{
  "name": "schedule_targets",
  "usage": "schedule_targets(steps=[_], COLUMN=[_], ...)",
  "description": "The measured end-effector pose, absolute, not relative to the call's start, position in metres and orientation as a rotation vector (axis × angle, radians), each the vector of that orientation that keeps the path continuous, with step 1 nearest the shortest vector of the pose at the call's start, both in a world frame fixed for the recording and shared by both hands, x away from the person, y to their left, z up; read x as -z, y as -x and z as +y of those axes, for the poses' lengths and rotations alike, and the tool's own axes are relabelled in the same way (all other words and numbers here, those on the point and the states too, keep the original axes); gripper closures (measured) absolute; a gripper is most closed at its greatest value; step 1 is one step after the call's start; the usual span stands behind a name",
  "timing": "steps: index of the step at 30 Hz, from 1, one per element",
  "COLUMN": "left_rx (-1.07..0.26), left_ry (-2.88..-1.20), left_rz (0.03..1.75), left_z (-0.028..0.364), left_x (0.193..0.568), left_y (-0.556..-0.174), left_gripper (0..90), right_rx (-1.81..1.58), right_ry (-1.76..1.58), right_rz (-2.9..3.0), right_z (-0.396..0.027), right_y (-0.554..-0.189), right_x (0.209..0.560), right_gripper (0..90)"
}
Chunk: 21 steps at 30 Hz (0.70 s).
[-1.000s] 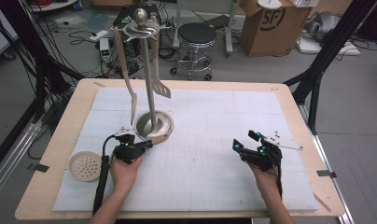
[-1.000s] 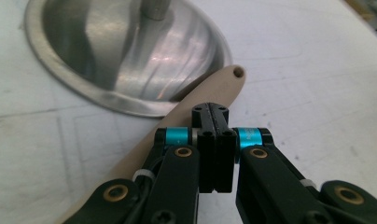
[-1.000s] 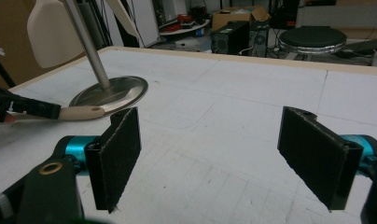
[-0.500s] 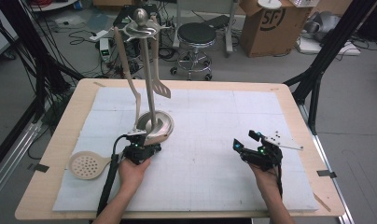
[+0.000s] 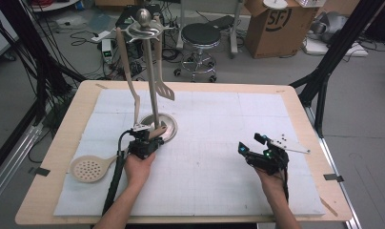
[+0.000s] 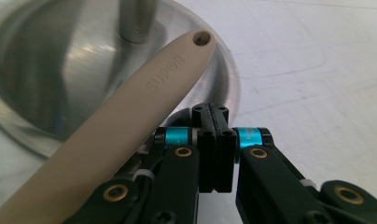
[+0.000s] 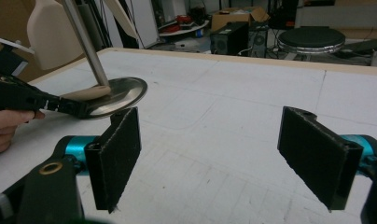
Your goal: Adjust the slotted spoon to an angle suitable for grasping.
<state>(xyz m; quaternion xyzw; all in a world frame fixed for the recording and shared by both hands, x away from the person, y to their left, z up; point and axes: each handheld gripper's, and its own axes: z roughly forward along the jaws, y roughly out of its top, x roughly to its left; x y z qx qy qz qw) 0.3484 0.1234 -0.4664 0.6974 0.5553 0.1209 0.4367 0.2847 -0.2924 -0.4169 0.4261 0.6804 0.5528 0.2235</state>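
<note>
A beige skimmer with a round perforated head (image 5: 87,168) lies on the white mat. Its handle (image 6: 130,112) runs past the left side of my left gripper (image 6: 216,122), and its holed tip rests over the rim of the metal stand base (image 6: 46,84). My left gripper (image 5: 150,141) is shut, pad against pad, with nothing between the pads. It sits against the base's near edge (image 5: 170,130). My right gripper (image 5: 248,146) rests on the mat at the right, open and holding nothing (image 7: 219,154). It faces the stand (image 7: 86,44).
The stand's pole (image 5: 151,81) carries a hanging beige spoon (image 5: 127,71) and a slotted turner (image 5: 166,88). The white mat (image 5: 219,114) covers most of the wooden table (image 5: 305,119). A stool (image 5: 200,36), cables and a cardboard box (image 5: 271,28) stand beyond the far edge.
My left hand and gripper have slid right and forward along the skimmer handle to the stand's base. The right hand has stayed put.
</note>
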Motion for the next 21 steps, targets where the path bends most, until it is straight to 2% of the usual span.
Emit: schedule_targets(steps=[6, 14, 18, 20, 21], left_rx=[-0.293, -0.292, -0.251, -0.250, -0.232], left_ry=[-1.762, -1.739, -1.739, -1.743, -1.755], left_rz=[1.357, 1.384, 1.384, 1.382, 1.372], left_z=[0.134, 0.181, 0.198, 0.201, 0.203], left_x=[0.457, 0.438, 0.437, 0.436, 0.436], left_y=[-0.343, -0.332, -0.331, -0.330, -0.329], left_gripper=[90.0, 90.0, 89.5, 76.9, 74.3], right_rx=[-1.530, -1.528, -1.526, -1.525, -1.522], right_ry=[-1.180, -1.171, -1.174, -1.173, -1.173], right_rz=[1.869, 1.879, 1.880, 1.883, 1.886], right_z=[-0.296, -0.293, -0.291, -0.291, -0.291], right_y=[-0.284, -0.285, -0.284, -0.285, -0.285], right_x=[0.416, 0.417, 0.417, 0.417, 0.417], right_gripper=[20.4, 20.4, 20.4, 20.4, 20.4])
